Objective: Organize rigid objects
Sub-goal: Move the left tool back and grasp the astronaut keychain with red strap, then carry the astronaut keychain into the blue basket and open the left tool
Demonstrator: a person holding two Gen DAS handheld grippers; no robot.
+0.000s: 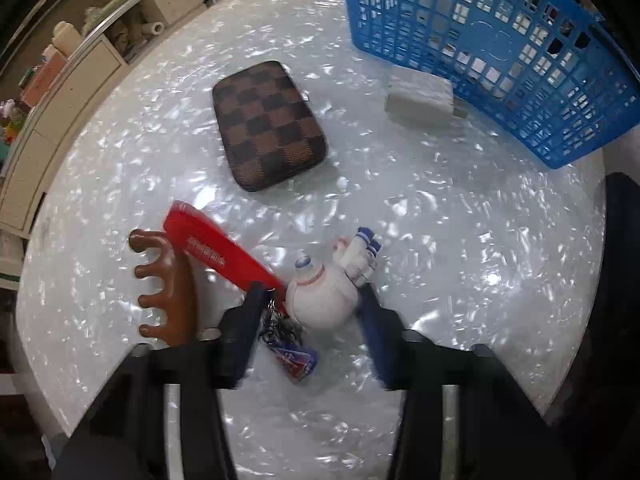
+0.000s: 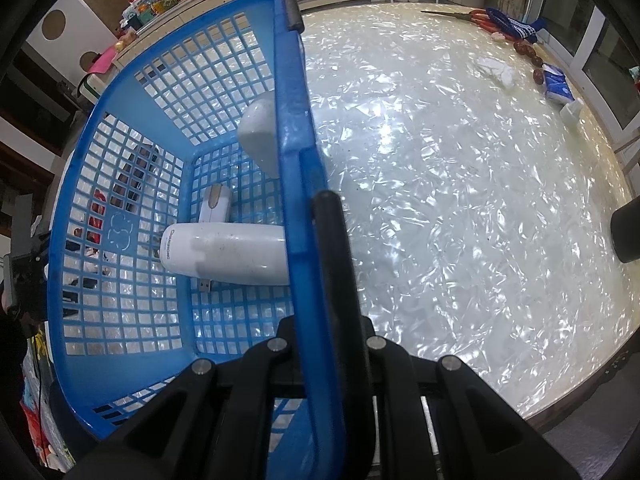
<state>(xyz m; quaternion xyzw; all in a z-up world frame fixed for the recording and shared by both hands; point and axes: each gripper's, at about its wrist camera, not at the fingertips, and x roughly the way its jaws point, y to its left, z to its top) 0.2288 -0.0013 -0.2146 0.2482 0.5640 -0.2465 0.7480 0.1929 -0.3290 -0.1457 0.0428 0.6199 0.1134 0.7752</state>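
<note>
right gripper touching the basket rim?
Touching. In the right wrist view the right gripper is closed on the blue basket: one dark finger lies flat against the outside of the rim, with no gap showing.

Blue lattice basket point(image 2: 132, 240), brown checkered case point(image 1: 269, 125), red comb point(image 1: 216, 249), pearly-white table point(image 1: 440, 220)

It was a lived-in home, likely a dining or living room. A large round table point(image 2: 460, 200) with a pearly, shell-patterned top filled the space, and cream cabinets point(image 1: 80, 92) with open cubbyholes curved along the wall, crammed with rolls, boxes and colourful clutter. Household odds and ends lay at the table's far edge: red-handled scissors point(image 2: 468, 16), a blue tissue pack point(image 2: 558, 88). A blue plastic laundry-style basket point(image 2: 132, 280) stood on the table, and window frames showed beyond.
</note>
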